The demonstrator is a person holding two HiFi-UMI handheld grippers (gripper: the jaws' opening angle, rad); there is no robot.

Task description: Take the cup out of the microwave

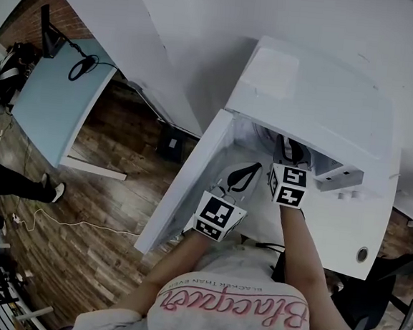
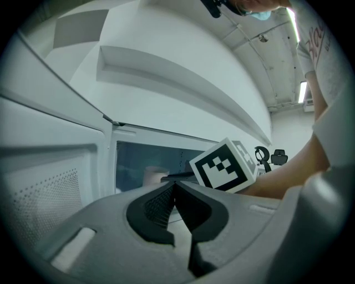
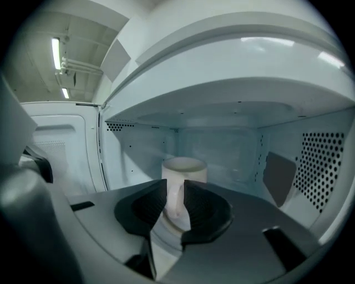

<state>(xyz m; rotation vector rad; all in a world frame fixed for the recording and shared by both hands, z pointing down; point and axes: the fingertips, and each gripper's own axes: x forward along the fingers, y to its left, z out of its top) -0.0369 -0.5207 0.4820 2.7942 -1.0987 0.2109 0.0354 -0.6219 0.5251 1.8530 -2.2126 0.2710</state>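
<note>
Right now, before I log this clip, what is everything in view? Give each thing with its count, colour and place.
microwave: one, white, on the table, door open
door: one, white, swung out to the left
cup: one, off-white, standing inside the microwave
table: one, white, under the microwave
desk: one, pale blue, far left
cable: one, black, looped on the desk
floor: brown wood, left of the table
bystander's legs: dark, at the left edge
left tool: one, grey, jaws together and empty, in front of the opening
right tool: one, grey, inside the microwave, jaws closed on the cup's handle
</note>
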